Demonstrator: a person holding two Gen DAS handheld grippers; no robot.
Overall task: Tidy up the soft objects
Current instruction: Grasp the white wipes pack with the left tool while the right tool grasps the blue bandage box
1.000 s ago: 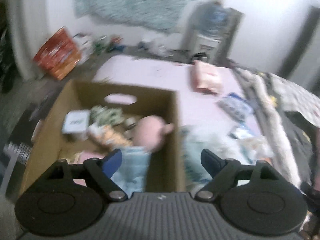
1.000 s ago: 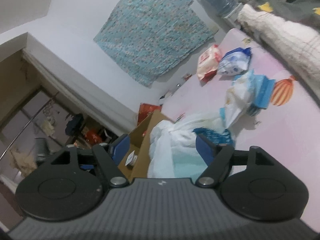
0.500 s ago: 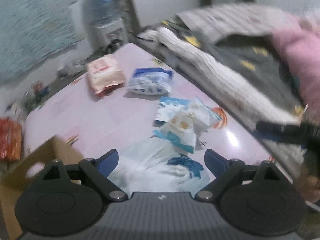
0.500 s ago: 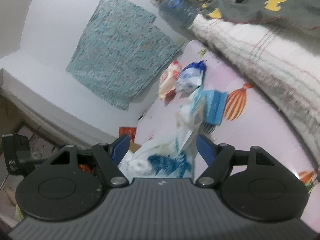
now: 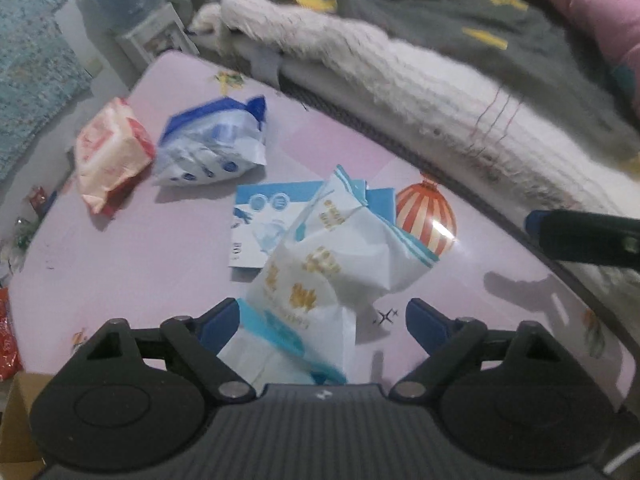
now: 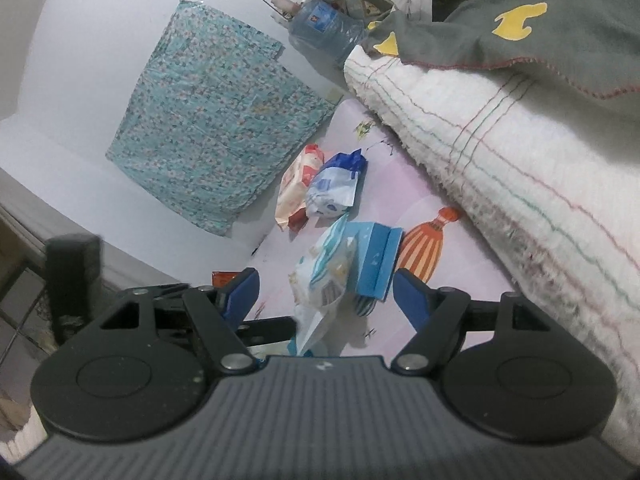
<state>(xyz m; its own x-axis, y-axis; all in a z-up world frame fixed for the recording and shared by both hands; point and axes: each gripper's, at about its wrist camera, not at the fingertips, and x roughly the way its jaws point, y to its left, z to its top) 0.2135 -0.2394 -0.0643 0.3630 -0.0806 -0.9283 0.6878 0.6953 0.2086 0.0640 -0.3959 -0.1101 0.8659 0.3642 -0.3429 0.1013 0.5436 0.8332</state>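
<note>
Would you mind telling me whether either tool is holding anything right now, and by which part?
Nothing is held: the closing left tool merely straddles the white packet, and the right tool is open.

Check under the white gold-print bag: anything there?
The white bag lies over a light blue packet, covering its right part; a blue edge shows behind. Its near end reaches between the left gripper's closing jaws, untouched. What lies beneath there is hidden.

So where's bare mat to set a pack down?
Bare pink mat lies below the red-and-white pack, left of the blue leaflet, and again right of the balloon print. The centre is crowded around the white bag, which sits between the closing left gripper jaws.
</note>
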